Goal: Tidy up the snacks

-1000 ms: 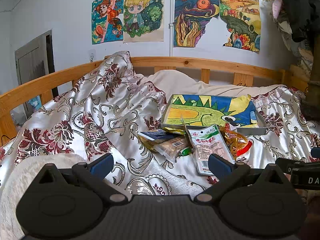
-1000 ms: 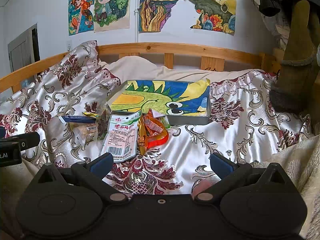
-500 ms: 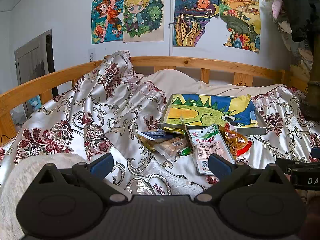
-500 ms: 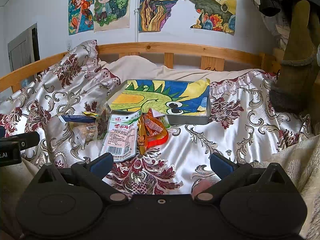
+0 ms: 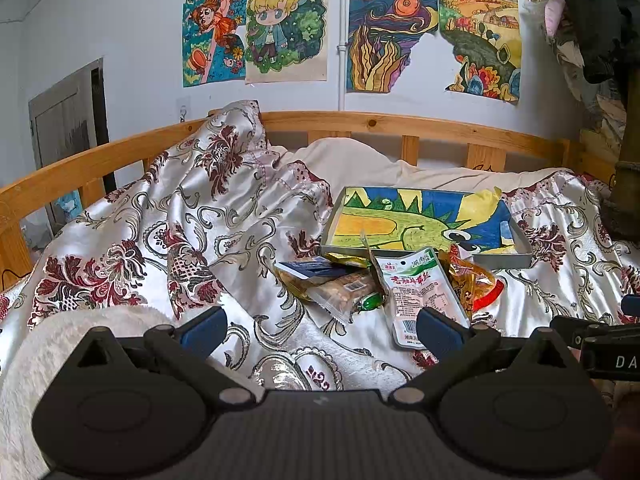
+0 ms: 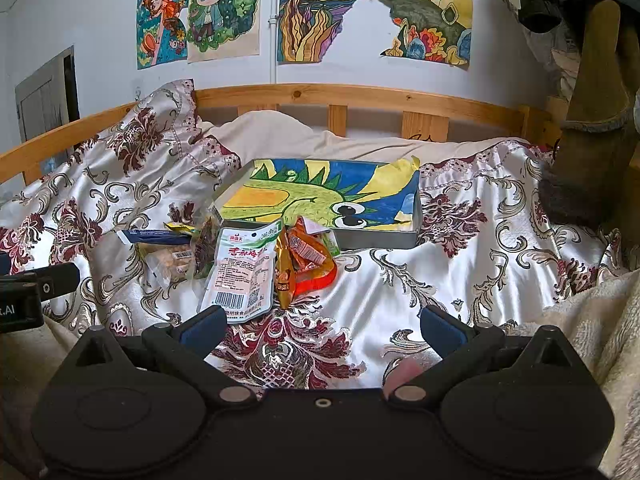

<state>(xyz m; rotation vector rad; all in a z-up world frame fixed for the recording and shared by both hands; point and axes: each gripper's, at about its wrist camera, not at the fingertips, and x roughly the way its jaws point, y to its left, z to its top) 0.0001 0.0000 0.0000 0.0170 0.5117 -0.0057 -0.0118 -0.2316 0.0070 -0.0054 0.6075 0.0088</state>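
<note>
A pile of snack packets lies on the bed in front of a shallow grey tray [image 5: 508, 261] [image 6: 376, 239] lined with a dinosaur drawing. A white-green packet [image 5: 420, 292] [image 6: 242, 268] lies in the middle, an orange-red packet [image 5: 472, 280] [image 6: 308, 260] to its right, a clear packet of brown snacks [image 5: 344, 290] [image 6: 170, 262] and a dark blue packet [image 5: 314, 268] [image 6: 154, 235] to its left. My left gripper [image 5: 320, 330] is open and empty, short of the pile. My right gripper [image 6: 322, 330] is open and empty, just right of the pile.
A floral satin bedspread [image 5: 160, 232] [image 6: 500, 248] is bunched high at the left. A wooden bed rail [image 5: 400, 124] runs behind. A fuzzy cream blanket [image 5: 24, 344] [image 6: 592, 320] lies at the near edges. Drawings hang on the wall.
</note>
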